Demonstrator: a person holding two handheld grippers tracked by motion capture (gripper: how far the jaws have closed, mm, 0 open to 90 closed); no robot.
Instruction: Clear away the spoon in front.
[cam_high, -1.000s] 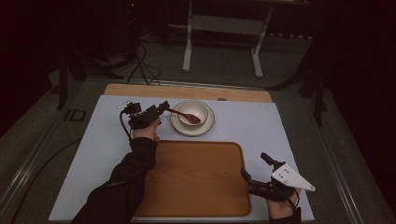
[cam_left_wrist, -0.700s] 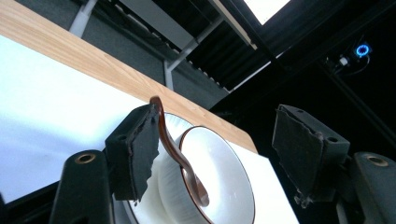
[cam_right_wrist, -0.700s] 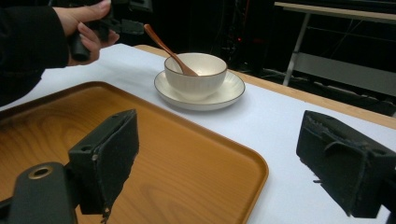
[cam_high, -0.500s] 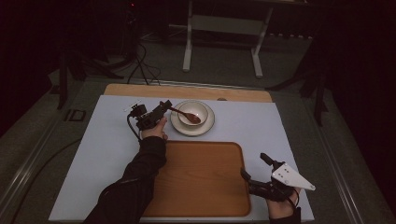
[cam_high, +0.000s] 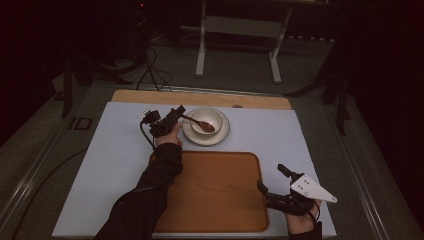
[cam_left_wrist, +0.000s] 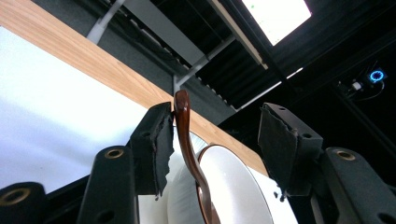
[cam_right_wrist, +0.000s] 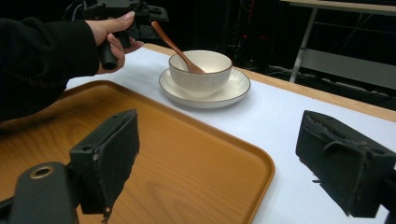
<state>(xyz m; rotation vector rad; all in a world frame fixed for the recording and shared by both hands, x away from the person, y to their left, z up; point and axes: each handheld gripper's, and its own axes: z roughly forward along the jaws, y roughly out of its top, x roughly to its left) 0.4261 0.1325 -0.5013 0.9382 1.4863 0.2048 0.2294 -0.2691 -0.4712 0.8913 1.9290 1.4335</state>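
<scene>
High view: the left hand-held gripper (cam_high: 176, 113), left of centre in the frame, is at the end of the handle of a brown wooden spoon (cam_high: 201, 124). The spoon's head lies inside a white bowl (cam_high: 207, 119), and the bowl stands on a white saucer (cam_high: 223, 135) just above the frame's centre, on the white-covered surface (cam_high: 100, 165). A wooden tray (cam_high: 220, 190) occupies the lower middle of the frame, just below the saucer. The right hand-held gripper (cam_high: 270, 181) is at the lower right, at the tray's right edge, well apart from the bowl.

Left gripper view: the spoon (cam_left_wrist: 189, 149) handle rises between the jaws, its tip against the left pad (cam_left_wrist: 156, 149); the right pad stands clear of it, so the jaws are wide apart and not closed on the handle.

Right gripper view: the right hand-held gripper's jaws are spread wide with nothing between them, above the tray (cam_right_wrist: 187, 172) corner. In the upper left of the frame, the left hand (cam_right_wrist: 114, 35) holds its hand-held gripper beside the spoon (cam_right_wrist: 175, 46), which leans in the bowl (cam_right_wrist: 201, 70).
</scene>
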